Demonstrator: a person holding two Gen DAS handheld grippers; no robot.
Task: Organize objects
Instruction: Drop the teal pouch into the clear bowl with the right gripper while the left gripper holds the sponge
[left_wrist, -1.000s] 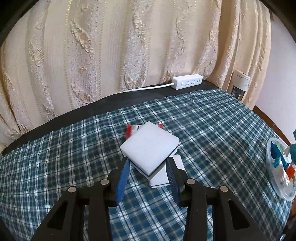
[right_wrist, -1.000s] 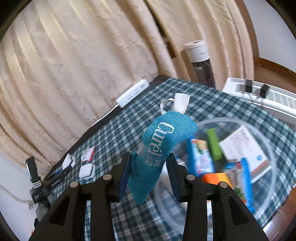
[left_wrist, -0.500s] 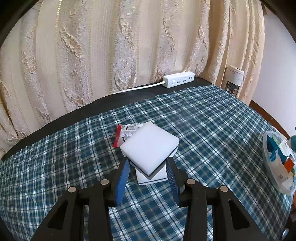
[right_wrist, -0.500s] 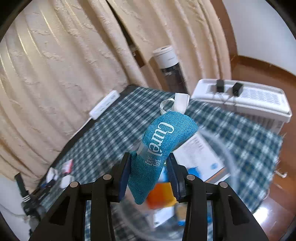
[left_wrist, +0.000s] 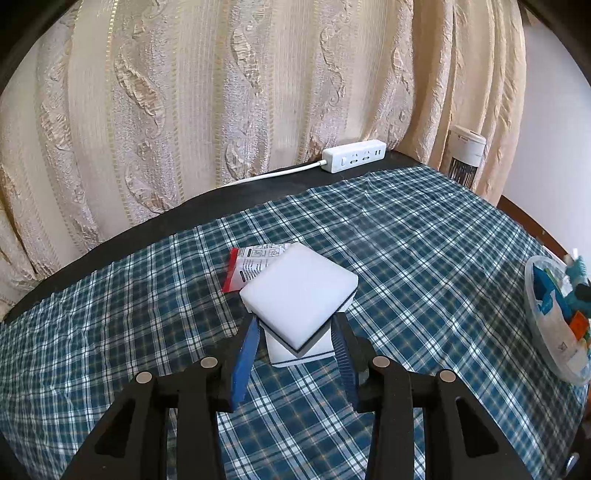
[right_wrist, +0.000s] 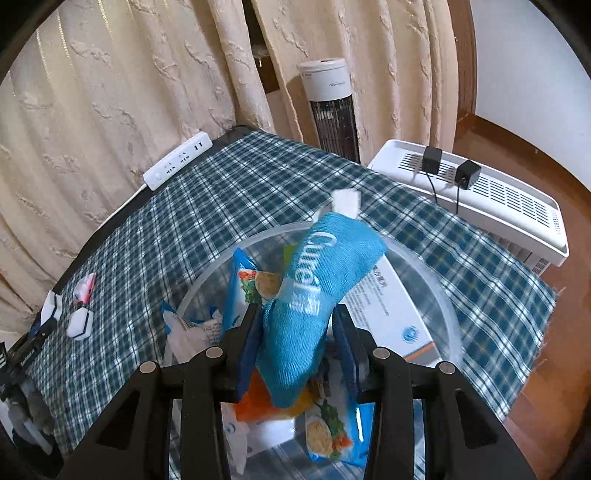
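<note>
The right tool (right_wrist: 297, 343) is clamped on the lower part of a teal fabric pouch (right_wrist: 321, 291), which hangs tilted over the clear plastic bowl (right_wrist: 424, 258), its white loop pointing toward the bowl's far rim. The step in hand looks like dropping the pouch into that bowl. To do it well, bring the pouch lower toward the bowl's middle before letting go, so its long upper end does not tip over the rim. The bowl already holds snack packets (right_wrist: 325, 435) and a white box (right_wrist: 395, 310), so the pouch will land on top of them, not on the bottom.

The left tool (left_wrist: 295, 354) grips a white sponge (left_wrist: 299, 291) with a dark layer, held above a second sponge (left_wrist: 295, 354) lying on the checked cloth (left_wrist: 406, 240); a red-edged sachet (left_wrist: 251, 266) lies just behind. It is well apart from the bowl.

The bowl sits near the desk's corner, with wooden floor beyond its near side and a white air purifier (right_wrist: 480, 199) beyond its far side. Toward the power strip (right_wrist: 177, 162) the cloth is open.
</note>
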